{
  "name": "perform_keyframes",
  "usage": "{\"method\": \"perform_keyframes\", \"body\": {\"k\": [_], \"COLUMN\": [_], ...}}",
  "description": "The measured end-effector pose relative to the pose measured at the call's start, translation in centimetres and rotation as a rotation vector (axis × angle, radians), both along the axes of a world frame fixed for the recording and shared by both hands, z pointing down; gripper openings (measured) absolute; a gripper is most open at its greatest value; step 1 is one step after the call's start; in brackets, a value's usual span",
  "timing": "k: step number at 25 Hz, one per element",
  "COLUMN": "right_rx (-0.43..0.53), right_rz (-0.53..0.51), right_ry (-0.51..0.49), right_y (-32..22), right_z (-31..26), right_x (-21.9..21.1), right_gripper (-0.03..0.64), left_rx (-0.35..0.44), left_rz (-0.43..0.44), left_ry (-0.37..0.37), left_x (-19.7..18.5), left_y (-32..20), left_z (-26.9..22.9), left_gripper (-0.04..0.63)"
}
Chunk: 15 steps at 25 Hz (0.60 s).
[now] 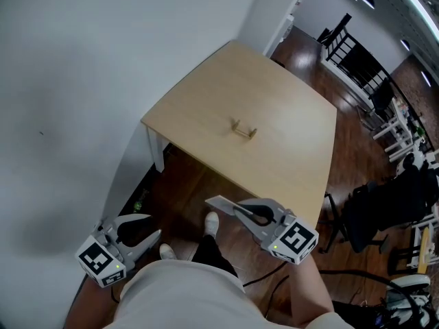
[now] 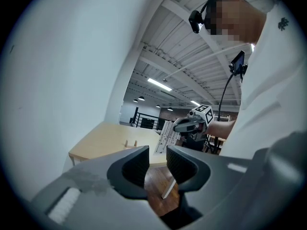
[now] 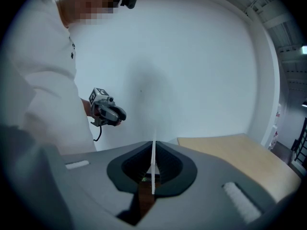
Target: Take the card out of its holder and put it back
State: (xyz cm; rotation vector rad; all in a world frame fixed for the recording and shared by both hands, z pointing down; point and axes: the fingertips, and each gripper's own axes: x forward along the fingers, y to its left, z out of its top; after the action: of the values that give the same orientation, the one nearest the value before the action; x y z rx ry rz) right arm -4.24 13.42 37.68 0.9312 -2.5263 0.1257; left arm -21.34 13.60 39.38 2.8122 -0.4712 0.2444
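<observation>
Edgewise, card [image 3: 153, 171] between right gripper's [image 3: 153, 146] 2 pads [image 3: 164, 165], well apart from holder [image 1: 243, 129].

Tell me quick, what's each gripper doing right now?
Left gripper: open, nothing between its jaws.
Right gripper: shut on the card.

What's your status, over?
Left gripper open, empty. Right gripper shut on card. Holder empty on table. Nothing blocks holder.
</observation>
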Motion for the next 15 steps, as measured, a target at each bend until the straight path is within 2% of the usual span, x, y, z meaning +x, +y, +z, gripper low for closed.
{"method": "perform_keyframes", "body": {"k": [9, 15], "right_rx": [-0.004, -0.001], "right_rz": [-0.001, -0.010], "right_ry": [-0.014, -0.016], "right_y": [-2.8, -7.6], "right_z": [0.0, 0.3], "right_x": [3.0, 7.0], "right_gripper": [0.020, 0.020], "left_rx": [-0.012, -0.018], "left_rz": [-0.011, -0.041], "left_ry": [-0.005, -0.012], "left_x": [2.1, 4.7], "left_y": [-2.0, -5.2], "left_z": [0.1, 0.2], "left_gripper": [0.121, 0.121]}}
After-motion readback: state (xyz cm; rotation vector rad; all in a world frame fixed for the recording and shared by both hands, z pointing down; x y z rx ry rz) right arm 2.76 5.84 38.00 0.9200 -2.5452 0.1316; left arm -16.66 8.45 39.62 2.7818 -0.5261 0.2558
